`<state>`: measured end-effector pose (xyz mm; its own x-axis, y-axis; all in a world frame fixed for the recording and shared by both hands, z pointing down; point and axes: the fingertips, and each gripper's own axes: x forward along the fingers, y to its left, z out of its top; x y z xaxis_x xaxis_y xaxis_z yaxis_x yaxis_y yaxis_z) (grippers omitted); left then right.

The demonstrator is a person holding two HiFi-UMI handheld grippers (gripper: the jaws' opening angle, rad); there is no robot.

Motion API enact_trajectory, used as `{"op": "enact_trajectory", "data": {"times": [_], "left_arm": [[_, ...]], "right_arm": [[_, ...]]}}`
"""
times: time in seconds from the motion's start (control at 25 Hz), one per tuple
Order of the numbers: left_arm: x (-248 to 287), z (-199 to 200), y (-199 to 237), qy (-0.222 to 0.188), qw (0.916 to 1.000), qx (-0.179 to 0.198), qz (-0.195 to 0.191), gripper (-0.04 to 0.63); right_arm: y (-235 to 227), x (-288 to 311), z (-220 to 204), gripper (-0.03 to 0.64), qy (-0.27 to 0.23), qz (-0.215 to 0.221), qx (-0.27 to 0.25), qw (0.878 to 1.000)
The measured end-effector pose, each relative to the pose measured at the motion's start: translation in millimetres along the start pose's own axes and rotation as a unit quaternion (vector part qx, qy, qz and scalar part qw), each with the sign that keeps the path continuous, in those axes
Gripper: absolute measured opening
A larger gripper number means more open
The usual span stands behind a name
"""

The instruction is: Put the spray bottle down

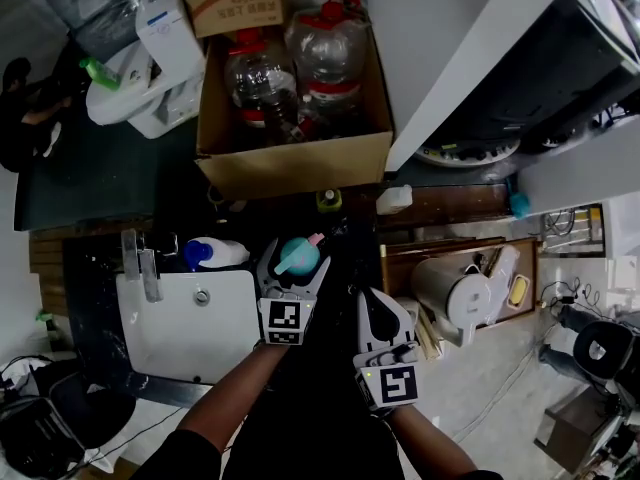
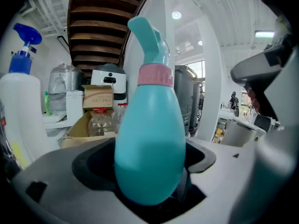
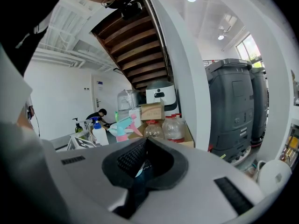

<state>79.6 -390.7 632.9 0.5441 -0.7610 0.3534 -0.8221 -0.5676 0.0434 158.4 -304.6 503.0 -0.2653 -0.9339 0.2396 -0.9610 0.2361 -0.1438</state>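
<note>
Head view: The left tongs (image 1: 296, 265) are pinching a teal spray bottle (image 1: 298, 254) with a pink ring at its neck. The bottle is over the dark tabletop (image 1: 330, 408), just beside the white sink (image 1: 190, 328). A white bottle with a blue top (image 1: 215, 254) lies next to the sink, near the teal one. Behind them is a cardboard box (image 1: 290, 163) with big water jugs inside. The right tongs (image 1: 378, 313) are off to the side, apart from the bottle, and their two halves look pressed together.

Left gripper view: The left tongs (image 2: 149, 183) squeeze the fat lower part of the teal spray bottle (image 2: 149, 143) from both sides. The bottle stands up straight. Its bottom is hidden low down between the tongs, so I cannot tell if it touches the tabletop. The white bottle with a blue top (image 2: 18, 115) shows at the left edge.

Right gripper view: The right tongs (image 3: 140, 164) are pressed together with nothing in them. Far off, the teal spray bottle (image 3: 122, 126) can be seen.

I think the job is close to done but not finished. The bottle is in the right sort of spot, but it has not been let go. What is left is to set it firmly on the tabletop, spread the left tongs, and pull them away without knocking it over.
</note>
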Motion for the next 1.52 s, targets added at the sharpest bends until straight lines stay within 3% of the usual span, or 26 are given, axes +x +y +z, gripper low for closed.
{"op": "enact_trajectory", "data": {"times": [1.04,1.52], "left_arm": [[-96.8,28.0,-0.5,-0.035,0.9992,-0.009,0.013,0.419],[-191.9,73.2,-25.5,-0.096,0.9945,-0.038,0.016,0.419]], "right_arm": [[45.9,-35.5,3.2,0.015,-0.008,0.014,-0.014,1.0],[87.6,-83.1,6.4,0.015,-0.016,0.004,0.003,1.0]]}}
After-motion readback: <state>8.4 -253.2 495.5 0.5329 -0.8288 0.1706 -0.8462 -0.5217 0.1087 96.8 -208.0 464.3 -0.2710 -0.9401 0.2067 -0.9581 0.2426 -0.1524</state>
